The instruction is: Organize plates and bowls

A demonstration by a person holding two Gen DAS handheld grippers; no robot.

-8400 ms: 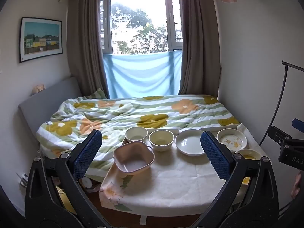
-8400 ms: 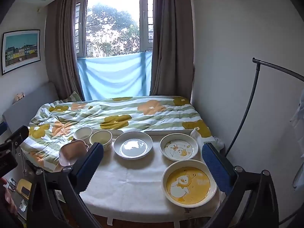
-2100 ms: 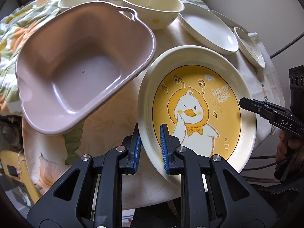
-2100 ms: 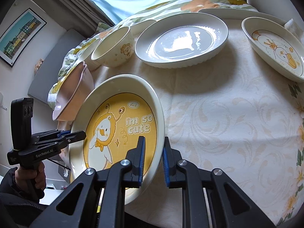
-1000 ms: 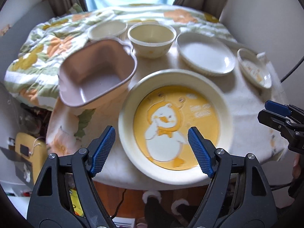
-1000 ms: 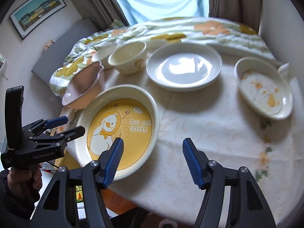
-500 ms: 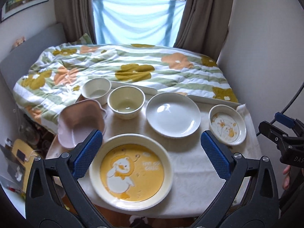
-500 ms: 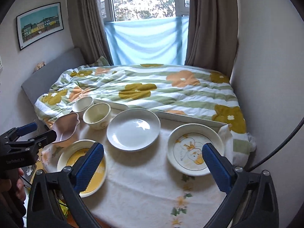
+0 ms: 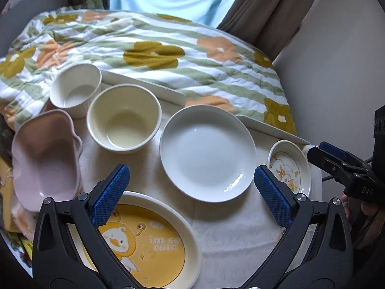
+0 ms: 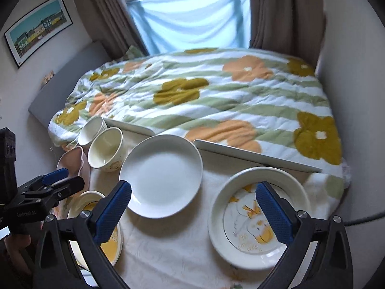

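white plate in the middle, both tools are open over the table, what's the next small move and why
Probably lower the left tool to the near rim of the white plate and close on it. Both tools stand open and empty, that plate lies bare right ahead, and the yellow duck plate beside it looks wide enough to take it.

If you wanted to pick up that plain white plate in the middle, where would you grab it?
Probably by the near rim of the plain white plate, one finger above and one beneath: it lies flat, too wide to span, and that raised edge faces the open left gripper.
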